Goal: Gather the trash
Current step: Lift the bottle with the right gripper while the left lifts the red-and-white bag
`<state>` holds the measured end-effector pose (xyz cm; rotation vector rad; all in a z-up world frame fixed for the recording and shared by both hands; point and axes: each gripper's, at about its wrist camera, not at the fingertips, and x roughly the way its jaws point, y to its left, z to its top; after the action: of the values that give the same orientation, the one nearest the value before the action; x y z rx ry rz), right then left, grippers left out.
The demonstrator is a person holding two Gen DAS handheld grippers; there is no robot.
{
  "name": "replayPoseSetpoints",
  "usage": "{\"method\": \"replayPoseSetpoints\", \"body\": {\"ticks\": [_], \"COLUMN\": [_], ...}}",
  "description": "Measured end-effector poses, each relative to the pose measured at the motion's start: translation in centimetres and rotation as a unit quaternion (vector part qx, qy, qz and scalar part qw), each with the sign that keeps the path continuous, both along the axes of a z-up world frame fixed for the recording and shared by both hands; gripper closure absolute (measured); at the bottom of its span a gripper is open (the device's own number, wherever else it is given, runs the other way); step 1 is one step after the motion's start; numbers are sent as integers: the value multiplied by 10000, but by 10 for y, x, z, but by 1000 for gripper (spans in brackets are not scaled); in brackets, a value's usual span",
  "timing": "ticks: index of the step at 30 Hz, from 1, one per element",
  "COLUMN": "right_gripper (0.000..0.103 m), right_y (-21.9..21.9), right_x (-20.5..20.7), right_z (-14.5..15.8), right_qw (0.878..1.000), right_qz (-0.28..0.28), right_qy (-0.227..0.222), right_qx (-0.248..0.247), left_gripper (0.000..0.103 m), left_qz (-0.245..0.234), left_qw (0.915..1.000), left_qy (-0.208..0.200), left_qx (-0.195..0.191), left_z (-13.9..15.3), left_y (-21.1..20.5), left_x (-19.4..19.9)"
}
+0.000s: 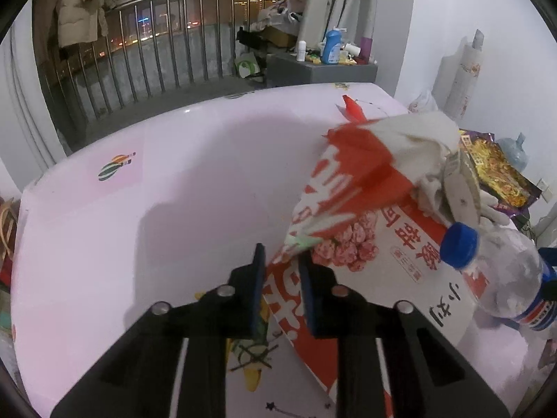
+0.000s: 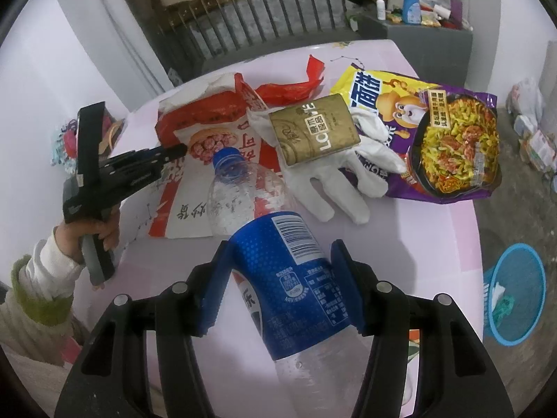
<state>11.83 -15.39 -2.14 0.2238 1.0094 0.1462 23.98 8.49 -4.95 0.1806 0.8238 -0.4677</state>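
On the table (image 2: 435, 230), the red bag (image 1: 348, 174) is pinched at its edge between the narrowed left gripper (image 1: 280, 268) while the bottle (image 2: 278, 261) is clamped in the right gripper (image 2: 282, 278); transfer to the bin (image 2: 518, 299) is judged next.

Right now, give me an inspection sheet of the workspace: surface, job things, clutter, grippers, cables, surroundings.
Surface: pink table, printed with small motifs.
Job's things: plastic bottle; red-white paper bag; noodle packet; gold box; red scrap.
Clutter: white glove under the gold box.
Grippers: right gripper jaws clamp the bottle; left gripper jaws pinch the bag's edge.
Cables: nothing seen.
Surroundings: blue basket on the floor; railing; grey cabinet.
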Motion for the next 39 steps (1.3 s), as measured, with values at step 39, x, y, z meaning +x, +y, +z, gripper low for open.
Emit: {"method": "replayPoseSetpoints", "body": {"ticks": [39], "right_gripper": [45], "right_y": [14], "right_x": [13], "right_z": [-4], "right_qw": [9987], "right_qz": [448], "right_qy": [248], "right_qx": [-13], "left_gripper": [70], "left_qz": [858], "left_qw": [9935], "left_qy": [581], "left_qx": [-482], "left_z": [-5], "left_y": [42], "left_x": [-92]}}
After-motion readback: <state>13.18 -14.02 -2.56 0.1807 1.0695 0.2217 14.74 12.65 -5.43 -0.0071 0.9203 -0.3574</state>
